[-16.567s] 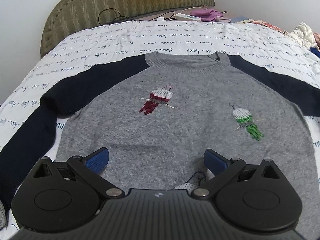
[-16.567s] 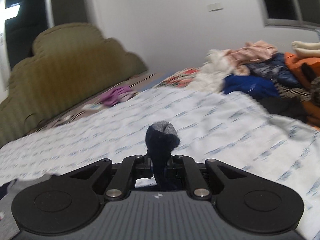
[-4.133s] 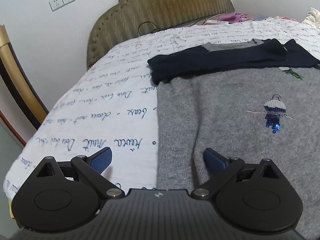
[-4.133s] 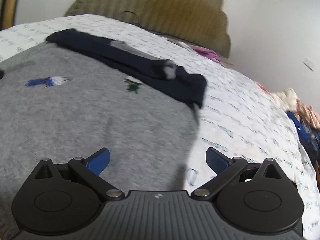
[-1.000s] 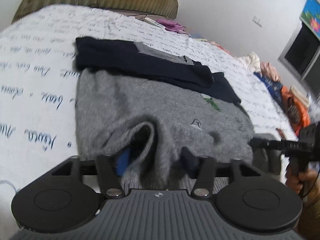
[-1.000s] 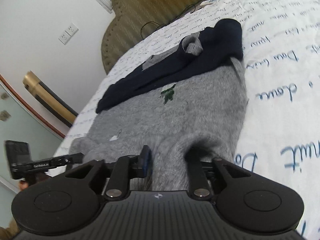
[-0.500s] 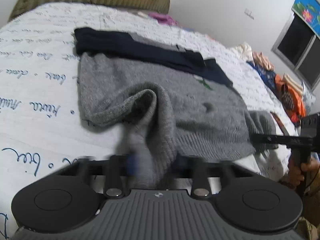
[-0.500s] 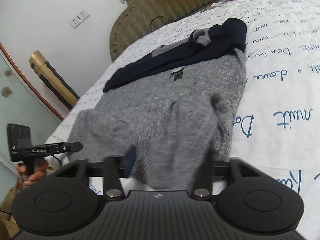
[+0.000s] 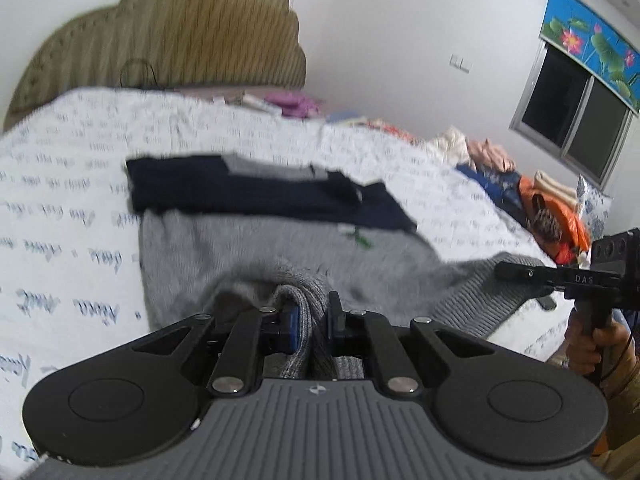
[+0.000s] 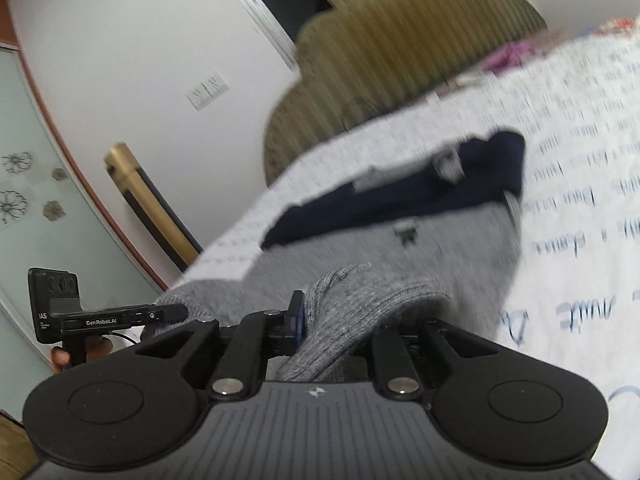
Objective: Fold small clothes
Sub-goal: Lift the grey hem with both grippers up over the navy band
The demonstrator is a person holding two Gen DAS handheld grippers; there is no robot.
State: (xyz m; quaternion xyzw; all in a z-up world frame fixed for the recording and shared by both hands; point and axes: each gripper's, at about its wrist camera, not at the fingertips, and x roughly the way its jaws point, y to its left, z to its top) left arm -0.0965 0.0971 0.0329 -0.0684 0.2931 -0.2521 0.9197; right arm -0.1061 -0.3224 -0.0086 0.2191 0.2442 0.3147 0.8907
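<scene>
My left tongs (image 9: 311, 322) pinch the sweater (image 9: 256, 248) hem; my right tongs (image 10: 336, 320) are closing on it. Only the left view shows the window (image 9: 576, 120).

Our left gripper (image 9: 311, 322) pointed somewhat downward, its fingers (image 9: 291, 325) drawn in tight on a fold of the grey sweater (image 9: 248, 248) at its near hem. Our right gripper (image 10: 332, 322) aimed closer to level and was rolled to one side; its jaws were closing, with the ribbed hem bunched between them and pressed by the one blue pad in view. Each gripper showed in the other's view, gripped by a bare hand (image 9: 592, 344) around its handle.
</scene>
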